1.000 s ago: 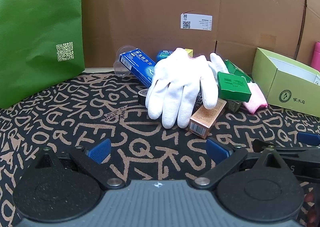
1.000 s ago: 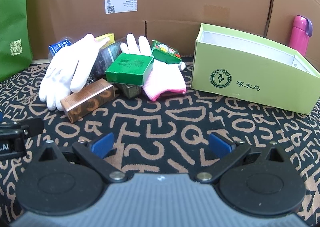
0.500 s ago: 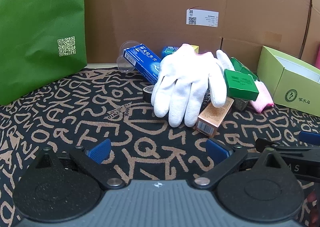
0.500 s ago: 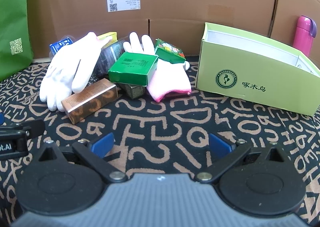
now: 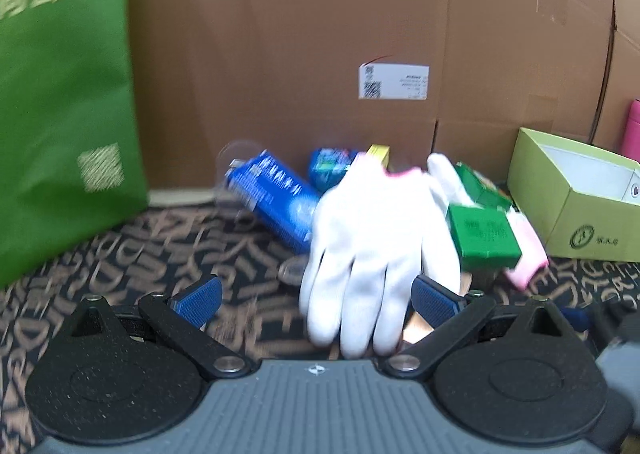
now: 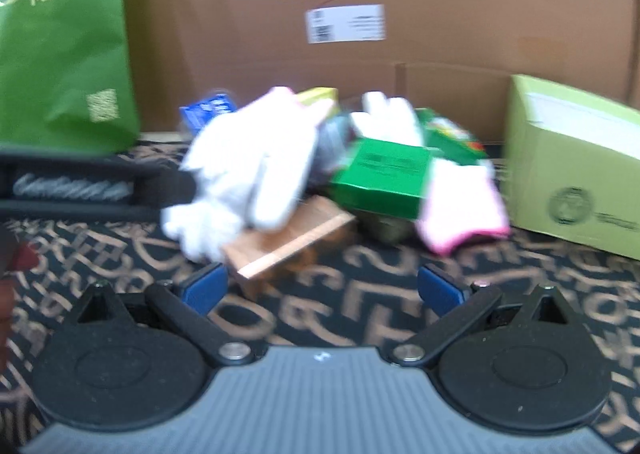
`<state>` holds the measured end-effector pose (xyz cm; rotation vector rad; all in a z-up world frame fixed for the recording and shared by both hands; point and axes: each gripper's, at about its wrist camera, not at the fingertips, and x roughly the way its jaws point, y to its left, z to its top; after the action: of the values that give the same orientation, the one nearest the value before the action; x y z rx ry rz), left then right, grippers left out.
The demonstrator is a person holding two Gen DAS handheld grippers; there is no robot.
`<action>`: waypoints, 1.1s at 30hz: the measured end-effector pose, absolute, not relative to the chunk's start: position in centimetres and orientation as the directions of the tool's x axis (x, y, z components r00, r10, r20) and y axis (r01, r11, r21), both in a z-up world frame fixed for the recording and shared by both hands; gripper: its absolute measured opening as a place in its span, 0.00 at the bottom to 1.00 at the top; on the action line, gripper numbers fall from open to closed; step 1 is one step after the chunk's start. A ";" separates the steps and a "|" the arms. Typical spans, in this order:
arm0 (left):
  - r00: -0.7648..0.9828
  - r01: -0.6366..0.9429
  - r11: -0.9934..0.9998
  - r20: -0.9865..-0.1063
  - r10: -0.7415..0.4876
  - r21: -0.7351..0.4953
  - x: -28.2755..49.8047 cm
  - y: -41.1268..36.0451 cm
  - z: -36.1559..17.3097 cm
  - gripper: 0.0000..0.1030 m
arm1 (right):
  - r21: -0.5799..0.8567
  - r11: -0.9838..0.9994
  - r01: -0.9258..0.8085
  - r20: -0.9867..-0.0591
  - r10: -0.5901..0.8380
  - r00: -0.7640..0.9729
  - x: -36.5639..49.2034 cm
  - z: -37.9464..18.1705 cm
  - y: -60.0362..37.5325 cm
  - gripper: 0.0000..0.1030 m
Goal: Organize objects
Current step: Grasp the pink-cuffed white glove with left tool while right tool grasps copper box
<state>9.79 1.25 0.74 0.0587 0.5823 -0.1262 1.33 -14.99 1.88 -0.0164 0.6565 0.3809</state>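
Note:
A heap of small items lies on the patterned cloth. On top is a white glove (image 5: pixel 372 238) (image 6: pixel 248 170), with a blue box (image 5: pixel 276 202), a dark green box (image 5: pixel 482 238) (image 6: pixel 384 178), a brown box (image 6: pixel 288 242) and a pink-cuffed glove (image 6: pixel 460 206) around it. My left gripper (image 5: pixel 316 298) is open, and the white glove's fingertips hang between its blue pads. My right gripper (image 6: pixel 322 288) is open too, just short of the brown box. The left gripper's body (image 6: pixel 80 186) reaches in from the left in the right wrist view.
A light green open box (image 5: pixel 576 198) (image 6: pixel 572 162) stands to the right of the heap. A green bag (image 5: pixel 60 102) (image 6: pixel 64 46) stands at the left. A cardboard wall (image 5: pixel 320 34) closes the back, with a pink bottle (image 5: pixel 632 126) at far right.
Both grippers have moved forward to the heap. The white glove now reaches between the left pads, and the brown box lies close in front of the right pads. Both views are motion-blurred.

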 end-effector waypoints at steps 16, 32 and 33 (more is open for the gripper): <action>0.761 0.296 0.955 -0.605 -0.234 0.003 11.4 -0.2 -0.5 0.11 | 0.077 0.913 -0.401 -0.585 0.367 0.724 -0.1 1.5 -15.6 0.31; 0.726 0.320 0.947 -0.637 -0.258 -0.018 5.8 1.8 -1.5 0.65 | -0.013 0.929 -0.371 -0.544 0.304 0.782 -1.7 2.4 -20.7 0.55; 0.737 0.310 0.951 -0.630 -0.246 -0.009 5.8 1.8 -1.5 0.65 | -0.047 0.913 -0.405 -0.545 0.316 0.776 -1.1 2.4 -19.8 0.55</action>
<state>5.85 1.83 -1.54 0.0991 0.6772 -0.3059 -1.06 -19.82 2.40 -0.1660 0.5591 0.3923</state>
